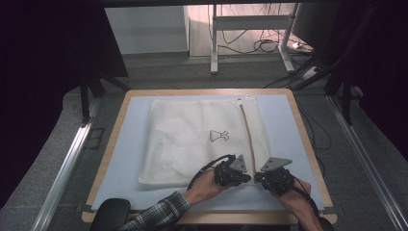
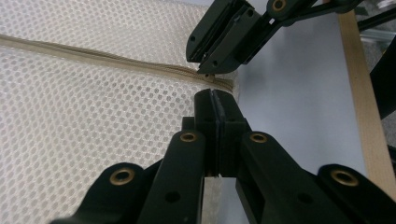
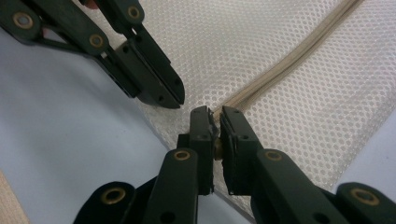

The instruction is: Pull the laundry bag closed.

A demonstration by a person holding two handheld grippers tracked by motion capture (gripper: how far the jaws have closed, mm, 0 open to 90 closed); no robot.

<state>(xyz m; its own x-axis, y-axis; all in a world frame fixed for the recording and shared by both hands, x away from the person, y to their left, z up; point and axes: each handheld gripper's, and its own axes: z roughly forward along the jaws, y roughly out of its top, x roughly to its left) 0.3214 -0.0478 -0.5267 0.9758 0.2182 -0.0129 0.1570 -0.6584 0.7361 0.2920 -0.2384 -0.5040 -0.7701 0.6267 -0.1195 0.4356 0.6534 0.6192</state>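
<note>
The white mesh laundry bag point(image 1: 202, 139) lies flat mid-tabletop with its beige zipper point(image 1: 248, 134) apparently closed along its length; at the near edge the left gripper point(image 2: 215, 100) is pressed together, the right gripper point(image 3: 215, 122) pinches the zipper end, and any opening remains.

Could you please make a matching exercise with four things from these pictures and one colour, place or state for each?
Column one:
1. mesh bag
2. zipper
3. left claw
4. table edge

Column two:
A. light wood
B. black, jaws shut, tip at the near end of the zipper
C. cream white, lying flat on the blue mat
D. beige strip that runs along the bag, toward its right side

Right pairs: 1-C, 2-D, 3-B, 4-A
</note>
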